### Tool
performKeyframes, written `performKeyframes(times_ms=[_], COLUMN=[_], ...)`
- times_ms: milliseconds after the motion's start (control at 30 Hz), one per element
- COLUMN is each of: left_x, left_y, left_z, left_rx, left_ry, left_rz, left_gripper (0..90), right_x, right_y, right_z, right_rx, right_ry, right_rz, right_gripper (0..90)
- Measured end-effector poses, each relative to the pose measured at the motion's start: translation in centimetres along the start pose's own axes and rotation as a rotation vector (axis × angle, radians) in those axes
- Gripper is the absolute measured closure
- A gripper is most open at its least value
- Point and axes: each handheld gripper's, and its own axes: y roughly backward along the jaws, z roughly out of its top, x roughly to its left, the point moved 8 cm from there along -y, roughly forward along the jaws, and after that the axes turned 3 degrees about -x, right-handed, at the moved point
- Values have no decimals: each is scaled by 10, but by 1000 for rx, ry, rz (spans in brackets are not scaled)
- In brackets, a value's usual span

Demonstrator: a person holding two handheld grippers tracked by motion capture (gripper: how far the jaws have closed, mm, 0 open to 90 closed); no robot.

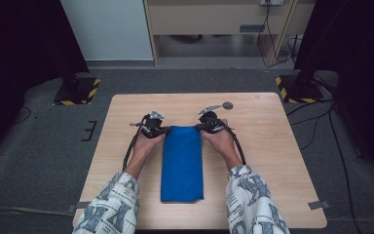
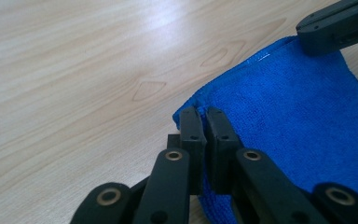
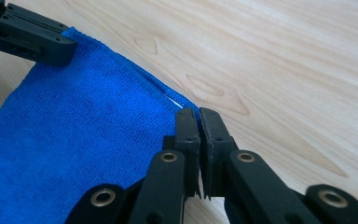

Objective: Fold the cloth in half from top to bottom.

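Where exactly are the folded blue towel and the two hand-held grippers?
Folded blue terry towel (image 1: 182, 165): high view, middle of its top face.
Left hand-held gripper (image 2: 204, 122): left gripper view, jaws clamping a towel corner.
Right hand-held gripper (image 3: 198, 122): right gripper view, jaws clamping the other corner.

Bare bench (image 1: 272, 146) wide open to my right and left, open wood beyond the blue cloth (image 1: 182, 161), a small grey disc (image 1: 228, 105) near the far edge, cloth filling the gap between my forearms
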Motion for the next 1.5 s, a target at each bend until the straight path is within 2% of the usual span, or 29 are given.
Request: performKeyframes(times_ms=[133, 400, 533, 733, 867, 1267, 1500], left_x=[-1, 2, -2, -3, -3, -4, -7], left_y=[9, 19, 25, 30, 34, 41, 46], left_z=[6, 16, 28, 39, 47, 57, 57], left_rx=[-18, -56, -75, -100, -108, -135, -133], left_ry=[-2, 23, 6, 8, -6, -10, -22], left_rz=[9, 15, 27, 28, 33, 38, 31], left_gripper=[867, 867, 867, 868, 868, 869, 870], right_x=[2, 5, 4, 1, 0, -2, 2], right_y=[10, 22, 29, 37, 42, 49, 55], right_z=[9, 23, 30, 38, 45, 54, 53], right_rx=[-29, -67, -81, -98, -112, -141, -148], right_ry=[6, 7, 11, 7, 3, 4, 10], right_rz=[3, 11, 4, 2, -1, -5, -2], right_gripper=[875, 876, 876, 877, 876, 877, 877])
